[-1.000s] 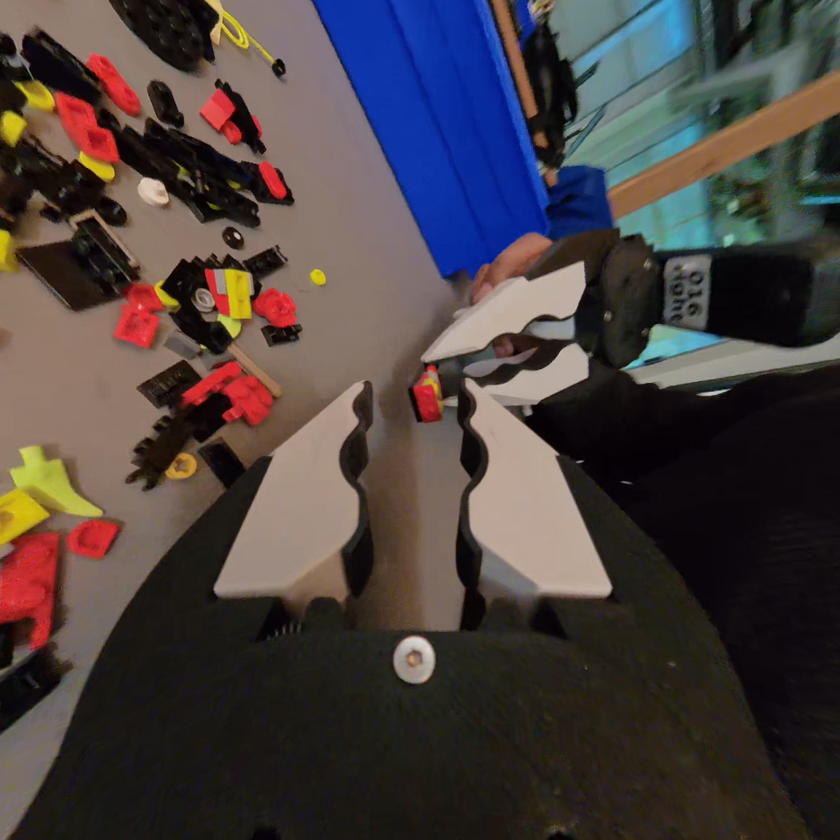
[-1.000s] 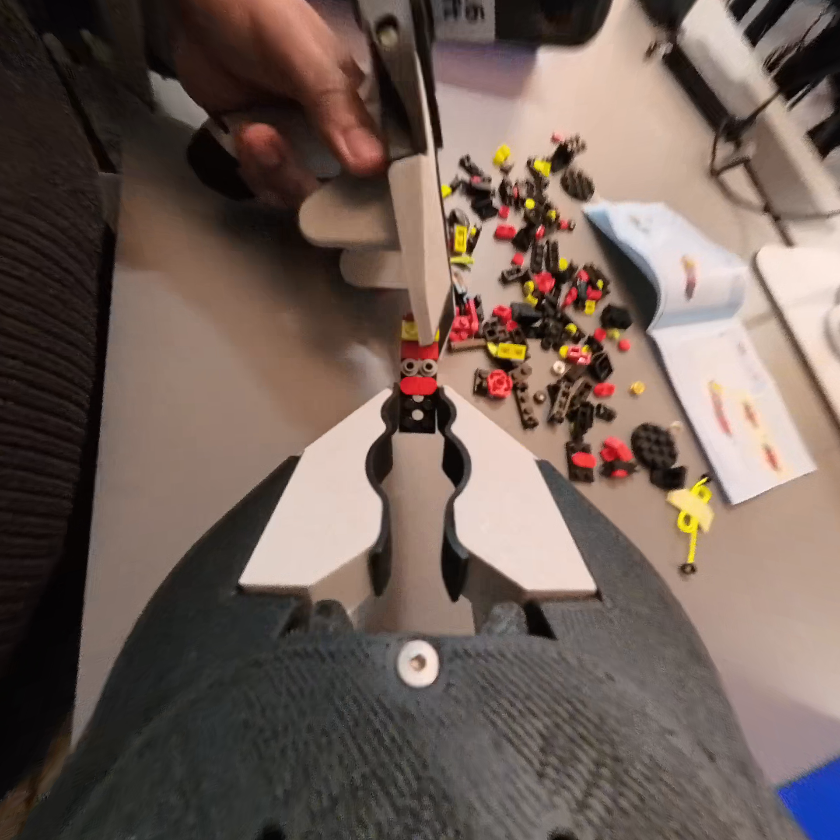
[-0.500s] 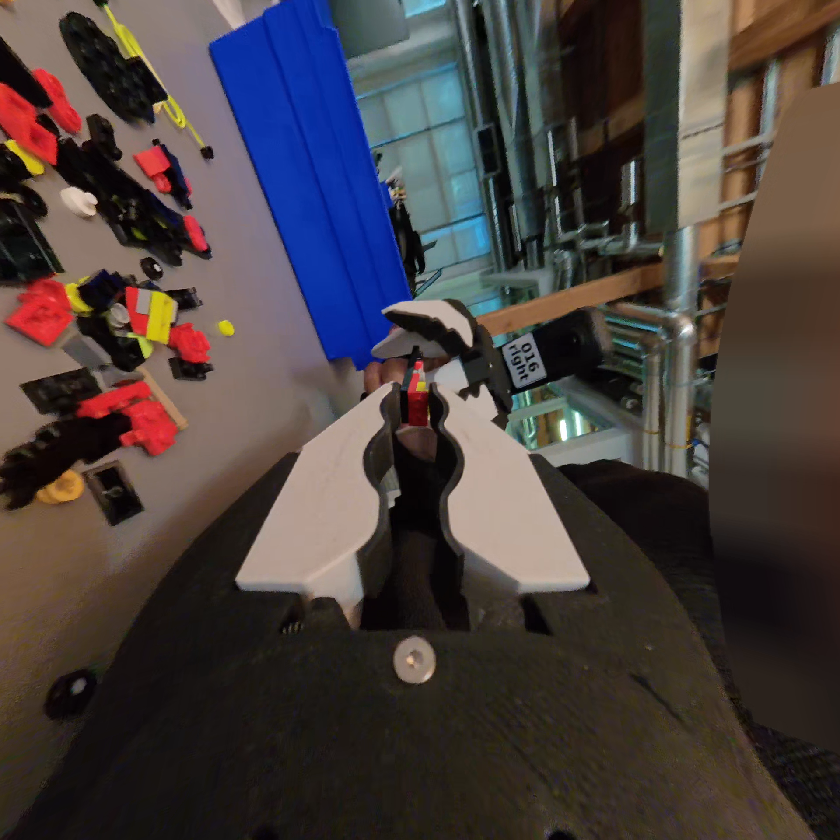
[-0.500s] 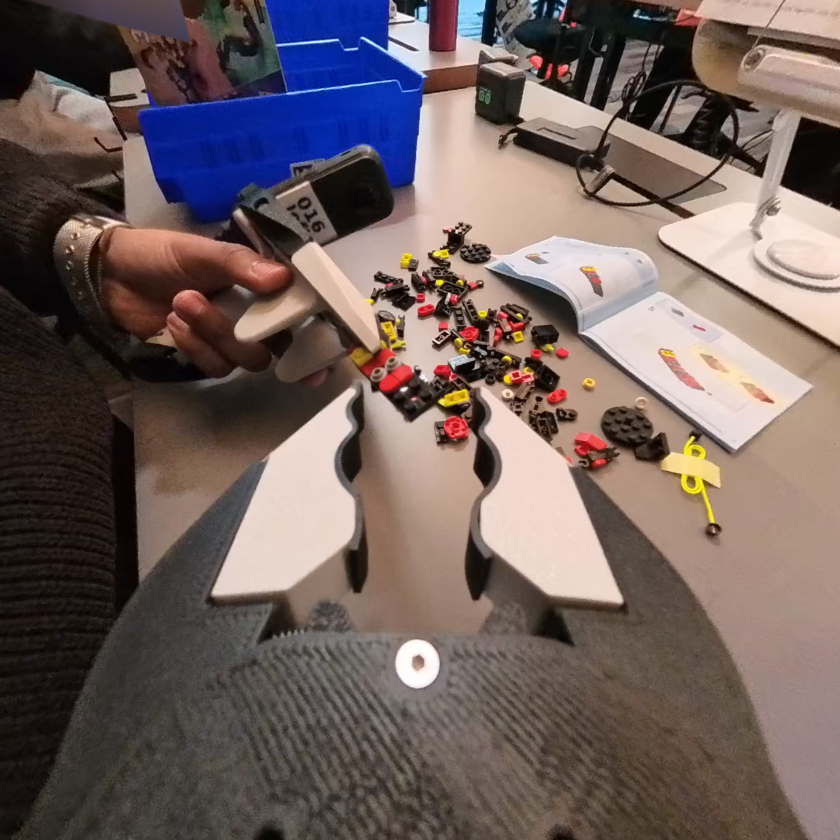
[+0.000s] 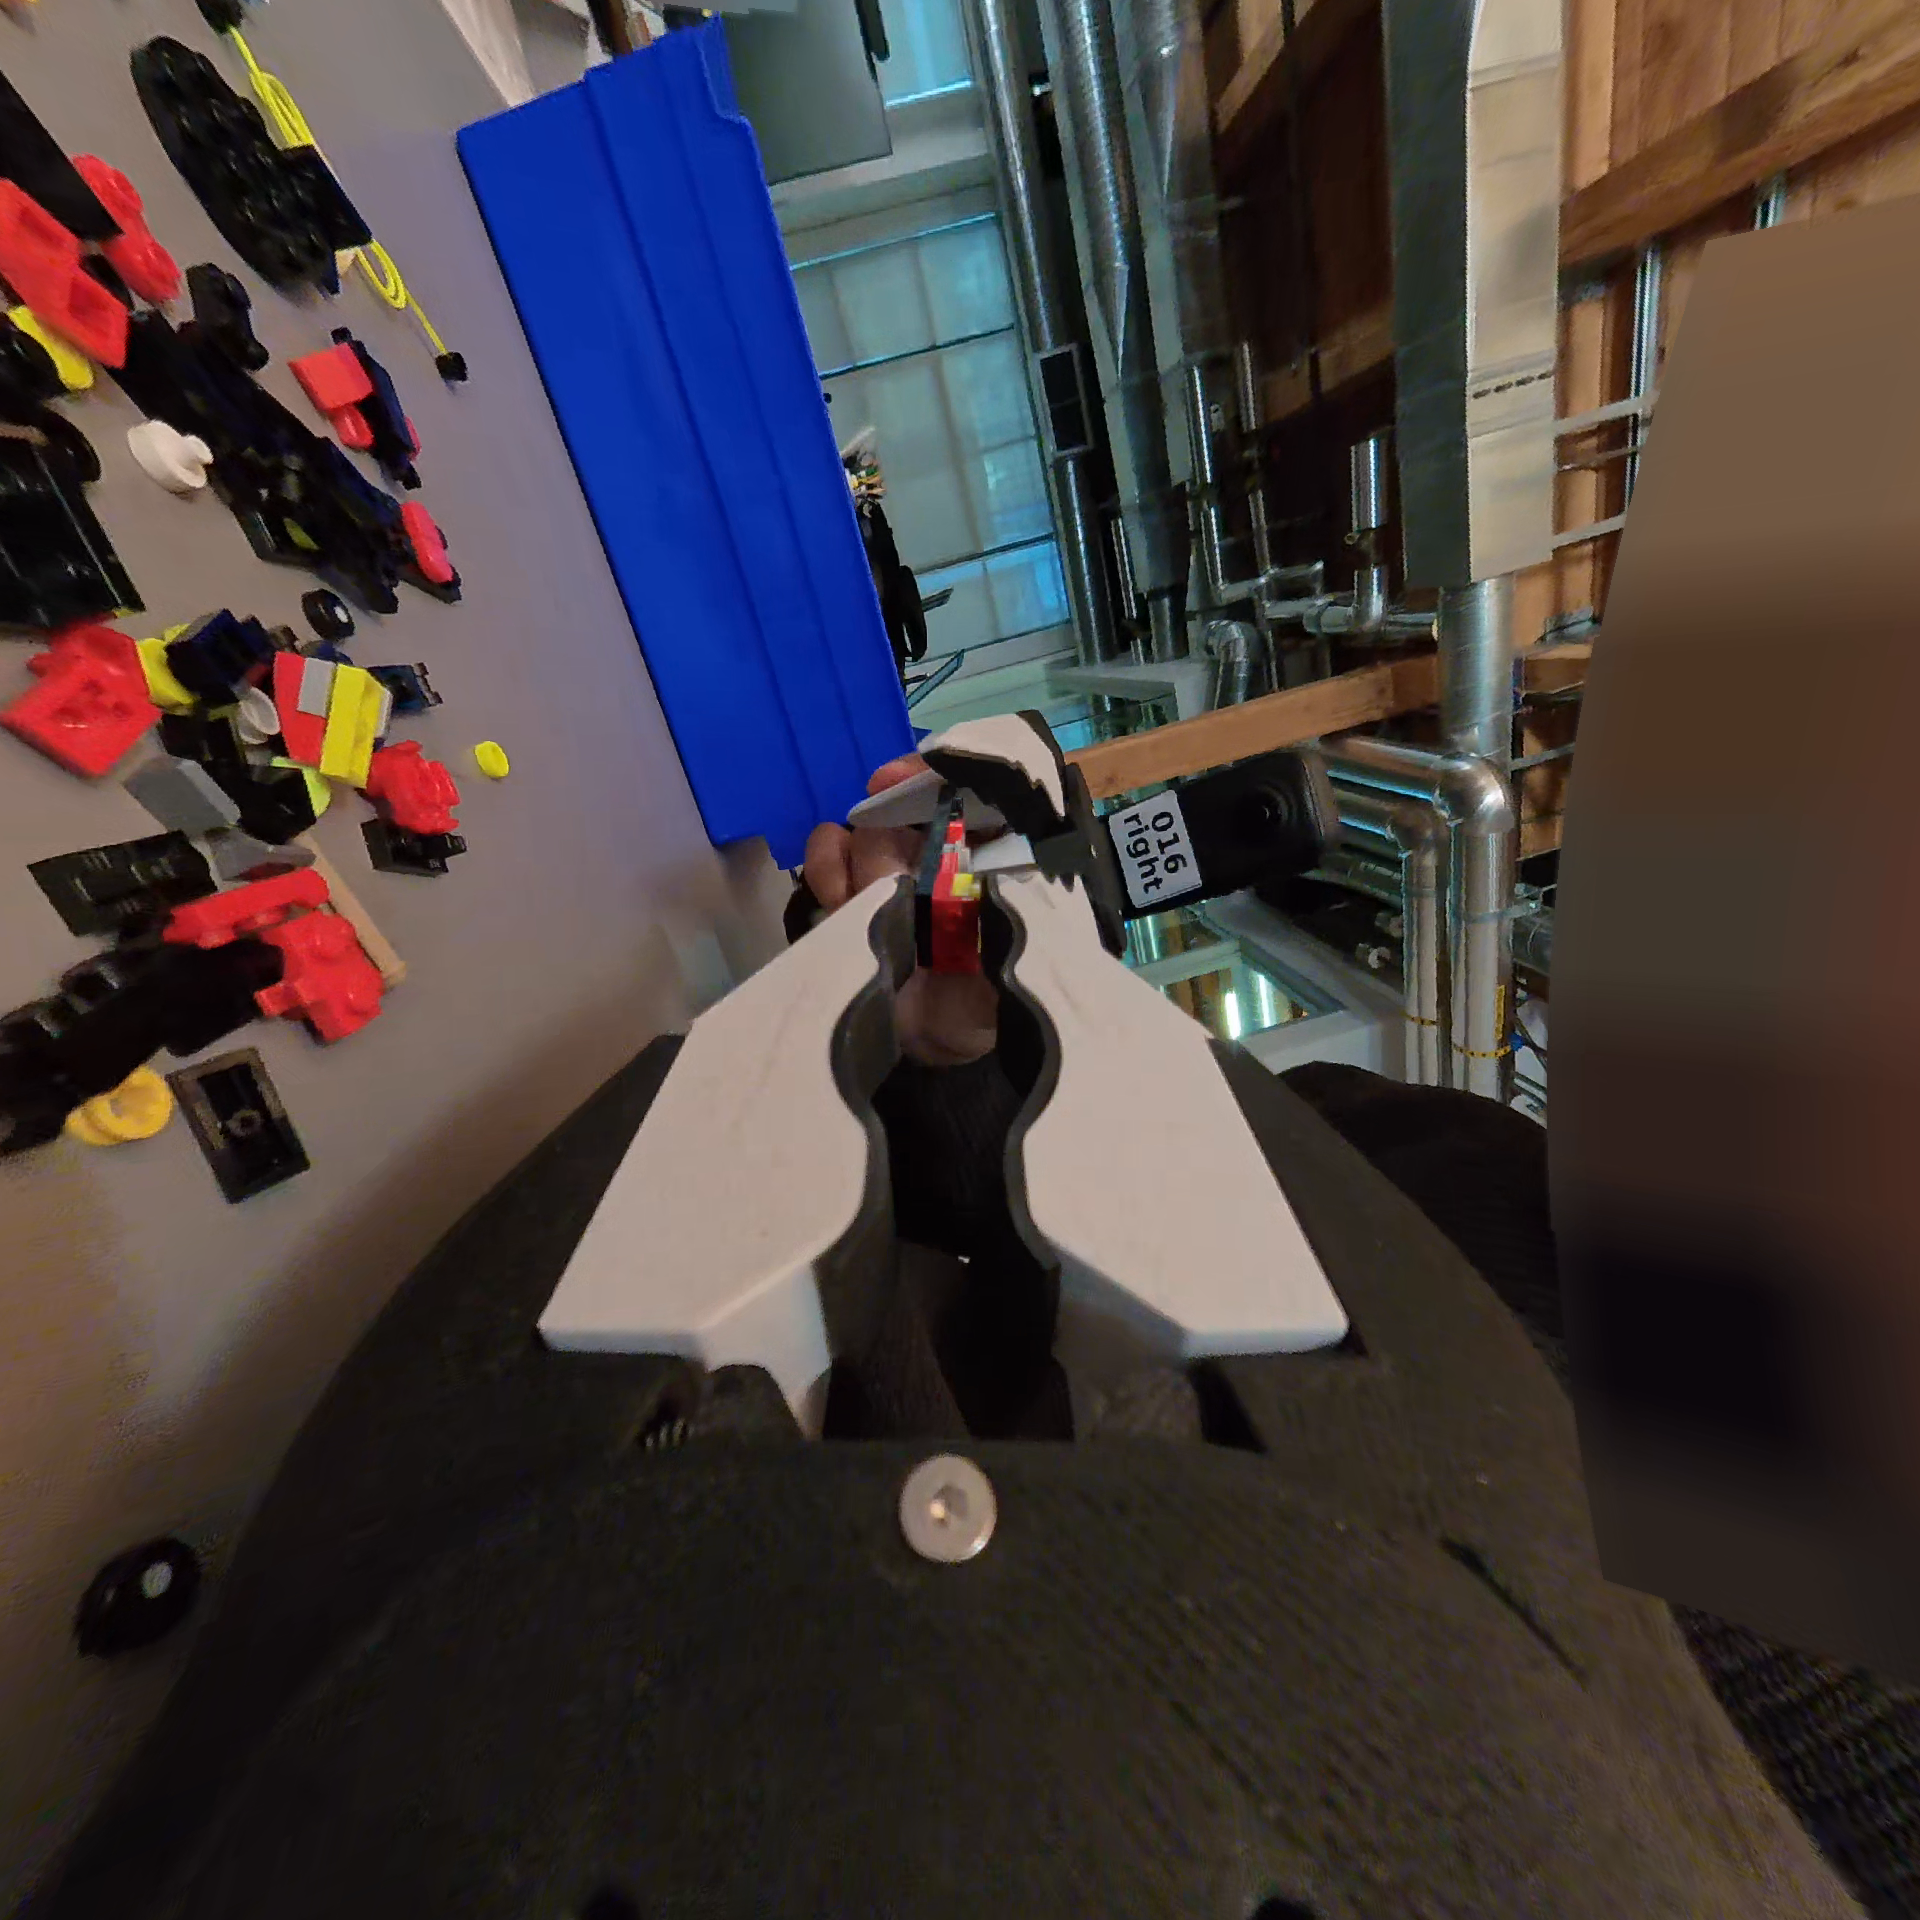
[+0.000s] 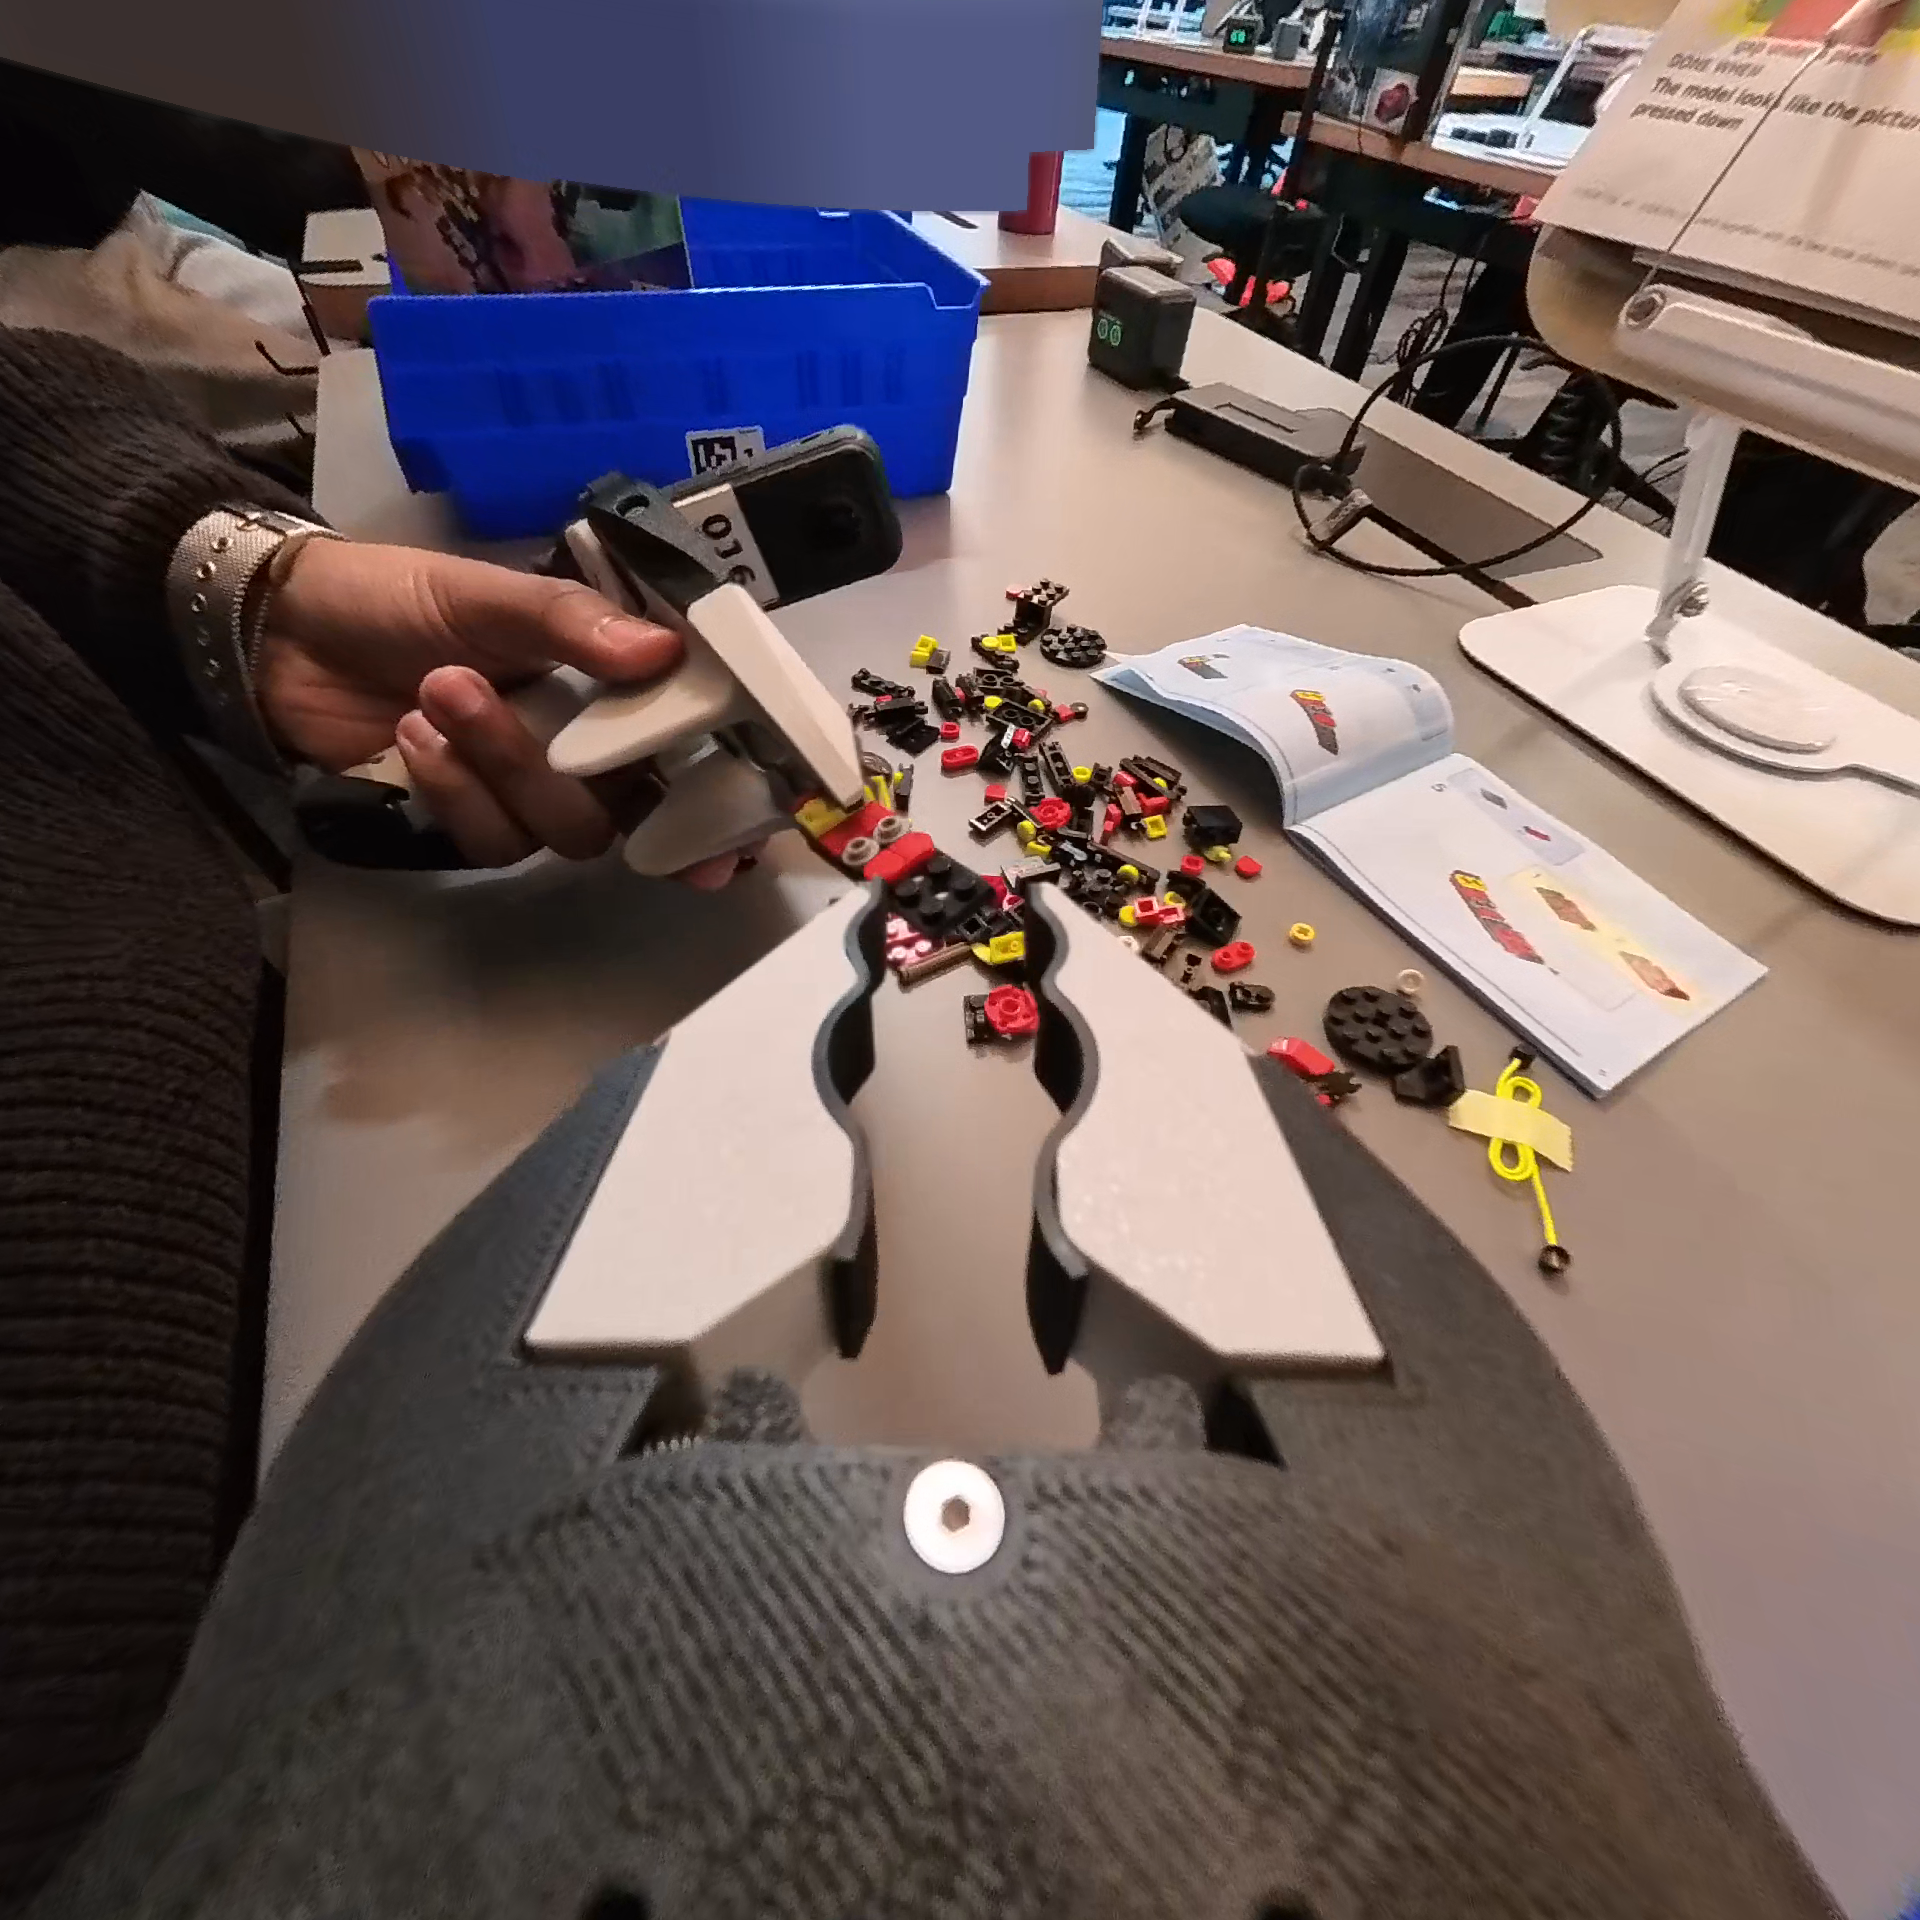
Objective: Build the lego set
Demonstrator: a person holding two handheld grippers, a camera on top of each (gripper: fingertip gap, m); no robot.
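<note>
A small red, black and yellow lego assembly (image 5: 951,920) is clamped at its yellow-red end in my left gripper (image 5: 948,914), held up off the grey table (image 5: 540,644). In the right wrist view the left gripper (image 6: 831,805) holds the assembly (image 6: 904,862) slanting down toward me. The assembly's black studded end lies between the tips of my right gripper (image 6: 956,909). The jaws stand a little apart around that end, with a slim gap on the right side. In the left wrist view the right gripper (image 5: 971,805) sits just beyond the assembly.
A heap of loose red, black and yellow pieces (image 6: 1081,790) lies on the table behind the grippers. An open instruction booklet (image 6: 1455,852) lies to the right. A blue bin (image 6: 675,384) stands at the back, a white lamp base (image 6: 1704,717) at far right. A yellow cord (image 6: 1522,1153) lies near the booklet. Both grippers' tips are close together, under 4 cm apart.
The assembly passed from my right gripper to my left. The right gripper let go and opened wide, and has now narrowed around the black end. Both grippers rose off the table.
</note>
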